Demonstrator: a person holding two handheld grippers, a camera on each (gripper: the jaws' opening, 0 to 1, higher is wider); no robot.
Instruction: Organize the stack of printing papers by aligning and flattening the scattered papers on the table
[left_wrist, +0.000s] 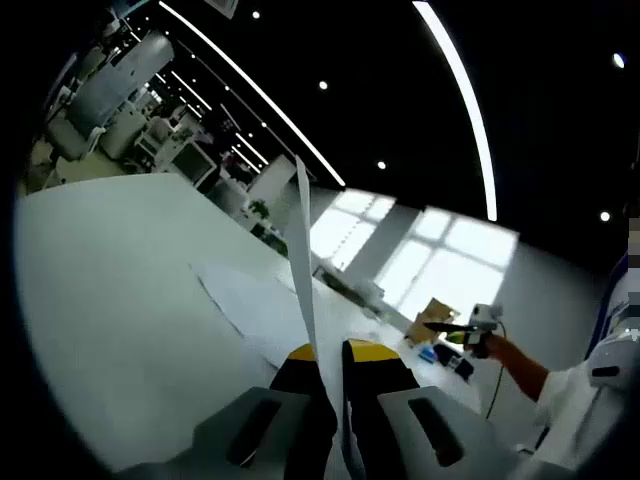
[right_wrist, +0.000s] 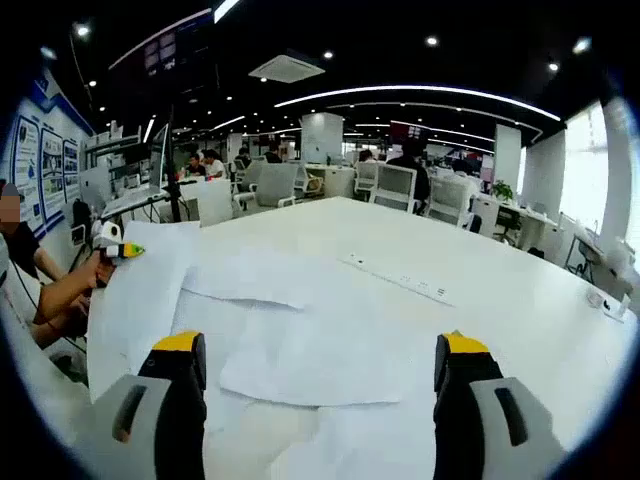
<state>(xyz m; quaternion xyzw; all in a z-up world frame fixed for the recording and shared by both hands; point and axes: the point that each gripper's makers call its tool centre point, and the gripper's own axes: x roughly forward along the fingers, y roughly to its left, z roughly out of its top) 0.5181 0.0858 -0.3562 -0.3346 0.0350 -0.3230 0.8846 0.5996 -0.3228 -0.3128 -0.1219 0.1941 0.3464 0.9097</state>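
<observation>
My left gripper is shut on a white sheet, seen edge-on as it rises from between the jaws. The same sheet hangs at the left of the right gripper view, held up off the table by the left gripper in a person's hand. Several loose sheets lie overlapping and askew on the white table; they also show as scattered sheets ahead of the left jaws. My right gripper hovers over them, jaws wide apart and holding nothing. It appears as the right gripper at the far right.
A flat socket strip runs across the table beyond the papers. Office chairs and seated people line the far edge. A cardboard box stands near the right hand. Desks with monitors lie to the left.
</observation>
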